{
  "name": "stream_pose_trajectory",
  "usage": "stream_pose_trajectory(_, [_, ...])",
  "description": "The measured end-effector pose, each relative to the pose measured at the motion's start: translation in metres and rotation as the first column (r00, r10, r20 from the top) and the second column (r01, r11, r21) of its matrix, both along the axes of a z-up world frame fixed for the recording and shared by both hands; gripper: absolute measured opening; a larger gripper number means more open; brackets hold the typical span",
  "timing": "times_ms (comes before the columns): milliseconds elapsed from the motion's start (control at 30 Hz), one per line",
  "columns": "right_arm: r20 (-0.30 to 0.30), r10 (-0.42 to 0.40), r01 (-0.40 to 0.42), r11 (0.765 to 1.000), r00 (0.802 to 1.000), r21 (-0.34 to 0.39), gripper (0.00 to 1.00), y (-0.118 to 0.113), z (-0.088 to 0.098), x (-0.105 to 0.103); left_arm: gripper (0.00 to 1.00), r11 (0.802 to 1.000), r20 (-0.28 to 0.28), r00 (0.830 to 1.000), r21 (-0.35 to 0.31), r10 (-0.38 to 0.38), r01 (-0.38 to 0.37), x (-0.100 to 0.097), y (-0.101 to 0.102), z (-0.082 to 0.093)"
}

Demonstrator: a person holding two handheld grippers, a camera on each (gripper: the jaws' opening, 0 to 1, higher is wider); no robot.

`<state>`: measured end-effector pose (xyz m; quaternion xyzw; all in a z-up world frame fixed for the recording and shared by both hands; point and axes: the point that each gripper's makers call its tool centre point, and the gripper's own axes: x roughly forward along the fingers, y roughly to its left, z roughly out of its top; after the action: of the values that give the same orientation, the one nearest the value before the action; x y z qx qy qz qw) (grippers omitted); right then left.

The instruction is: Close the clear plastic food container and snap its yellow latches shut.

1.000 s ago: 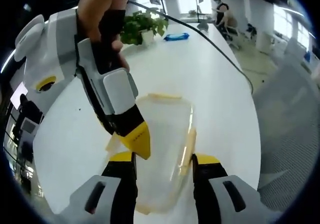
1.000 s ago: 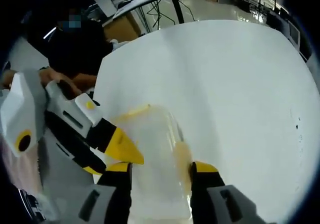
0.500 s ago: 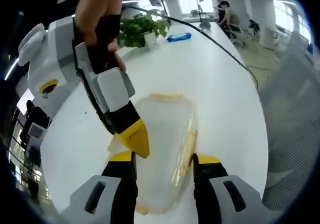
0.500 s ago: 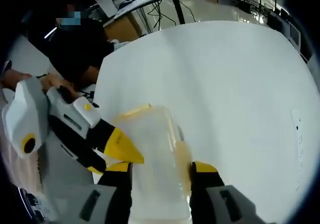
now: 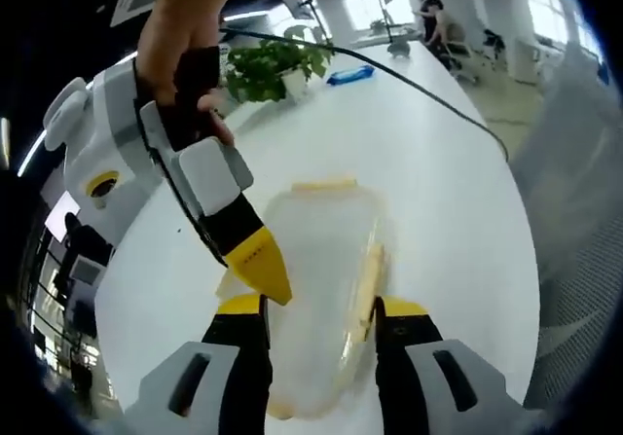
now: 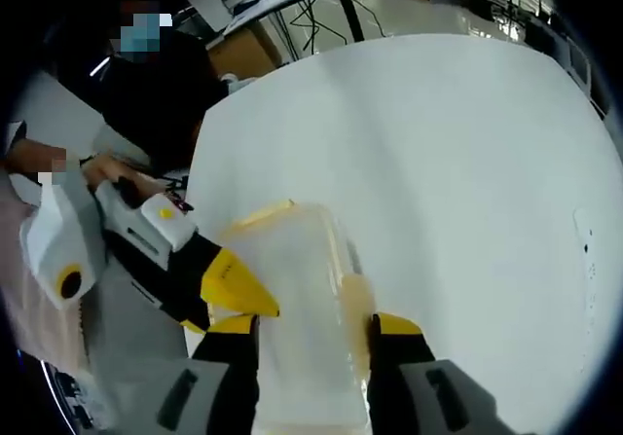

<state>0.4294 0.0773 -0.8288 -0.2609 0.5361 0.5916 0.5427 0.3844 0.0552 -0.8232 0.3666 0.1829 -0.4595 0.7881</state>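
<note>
Your left gripper (image 5: 316, 310) straddled, jaws apart, the container (image 5: 321, 260), whose long axis ran forward; your right gripper (image 5: 265, 277), jaws together, pressed one side.

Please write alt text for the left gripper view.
A clear plastic container with yellow latches lies on a white table between the left gripper's open jaws. The right gripper, hand-held, points at its edge.

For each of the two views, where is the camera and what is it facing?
Left gripper view: rides the left gripper, looking down at the clear container on the white table; the right gripper and a hand enter.
Right gripper view: rides the right gripper, over the same container; the left gripper enters.
Shared: container, table, both grippers.
</note>
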Motion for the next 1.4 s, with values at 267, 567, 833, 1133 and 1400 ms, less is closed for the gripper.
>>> stream_pose_trajectory(267, [-0.045,0.008,-0.008,1.0,0.999,0.003,0.38,-0.002,0.001,0.005,0.39,1.0,-0.026,0.999,-0.003,-0.023,0.023,-0.002,0.004,0.002])
stream_pose_trajectory(567, [0.033,0.003,-0.004,0.999,0.999,0.04,0.42,-0.005,0.0,-0.002,0.4,0.999,-0.037,0.999,0.003,-0.031,0.031,-0.007,0.004,0.0])
stream_pose_trajectory(833, [0.169,-0.092,0.065,0.985,0.981,0.158,0.47,-0.003,0.006,-0.007,0.4,0.999,-0.04,0.999,0.001,-0.032,0.032,-0.008,0.004,0.0])
stream_pose_trajectory(1133, [0.233,-0.105,0.061,0.98,0.967,0.19,0.46,-0.001,0.009,-0.008,0.41,0.999,-0.029,0.999,0.0,-0.045,0.045,-0.009,0.004,0.0])
stream_pose_trajectory(1400, [0.24,-0.214,0.14,0.946,0.947,0.292,0.47,0.002,0.012,-0.005,0.42,0.998,-0.022,0.998,-0.007,-0.067,0.067,-0.011,0.002,0.003])
